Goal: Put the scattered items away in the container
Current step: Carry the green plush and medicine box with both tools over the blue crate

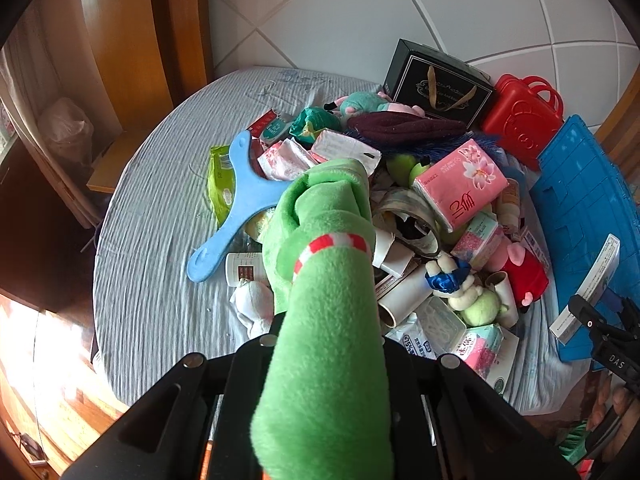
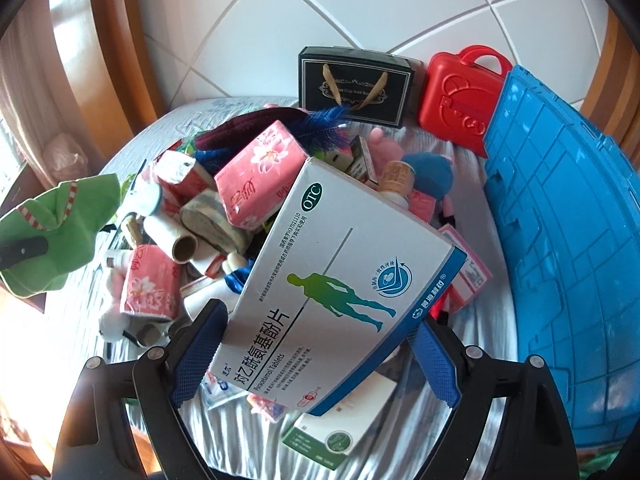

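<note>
My left gripper (image 1: 320, 344) is shut on a green plush toy (image 1: 324, 300) with a red-and-white band, held above the pile; the toy hides the fingers. It also shows in the right wrist view (image 2: 60, 220). My right gripper (image 2: 316, 344) is shut on a white-and-blue Paracetamol tablet box (image 2: 336, 280), held above the bed; the same box shows in the left wrist view (image 1: 588, 292). The blue plastic container (image 2: 572, 240) stands at the right, also in the left wrist view (image 1: 584, 208). A pile of scattered items (image 1: 420, 220) lies on the grey bedsheet (image 1: 160, 240).
The pile holds pink tissue packs (image 1: 460, 184), a blue boomerang-shaped plastic piece (image 1: 236, 204), cardboard tubes (image 2: 176, 236), a tape roll (image 1: 412, 216) and small plush toys. A black gift box (image 2: 356, 84) and a red toy case (image 2: 460, 96) stand at the back. A green-and-white box (image 2: 340, 424) lies below my right gripper.
</note>
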Tool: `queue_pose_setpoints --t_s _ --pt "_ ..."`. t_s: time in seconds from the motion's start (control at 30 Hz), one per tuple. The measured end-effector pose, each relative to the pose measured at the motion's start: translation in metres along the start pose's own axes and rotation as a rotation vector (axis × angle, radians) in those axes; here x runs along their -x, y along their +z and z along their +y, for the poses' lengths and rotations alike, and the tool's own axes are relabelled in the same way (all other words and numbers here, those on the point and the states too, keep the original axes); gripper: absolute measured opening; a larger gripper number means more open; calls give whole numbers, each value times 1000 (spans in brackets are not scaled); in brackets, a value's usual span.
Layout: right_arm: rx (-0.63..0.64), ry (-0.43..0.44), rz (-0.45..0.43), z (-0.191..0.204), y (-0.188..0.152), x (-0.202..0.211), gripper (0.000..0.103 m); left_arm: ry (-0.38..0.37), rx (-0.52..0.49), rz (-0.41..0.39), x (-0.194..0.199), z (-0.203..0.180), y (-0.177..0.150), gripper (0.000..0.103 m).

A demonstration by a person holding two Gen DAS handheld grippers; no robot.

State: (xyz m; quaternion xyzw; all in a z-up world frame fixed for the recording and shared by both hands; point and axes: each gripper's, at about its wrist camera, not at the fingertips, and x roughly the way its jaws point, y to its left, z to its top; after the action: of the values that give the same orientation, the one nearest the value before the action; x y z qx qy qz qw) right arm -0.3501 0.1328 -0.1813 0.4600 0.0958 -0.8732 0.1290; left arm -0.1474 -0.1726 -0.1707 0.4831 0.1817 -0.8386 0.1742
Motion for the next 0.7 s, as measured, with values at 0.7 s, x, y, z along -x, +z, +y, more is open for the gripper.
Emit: queue_pose_setpoints --t_s 0.7 --pt "-3 116 -140 -95 10 96 89 33 -39 -134 63 -117 7 11"
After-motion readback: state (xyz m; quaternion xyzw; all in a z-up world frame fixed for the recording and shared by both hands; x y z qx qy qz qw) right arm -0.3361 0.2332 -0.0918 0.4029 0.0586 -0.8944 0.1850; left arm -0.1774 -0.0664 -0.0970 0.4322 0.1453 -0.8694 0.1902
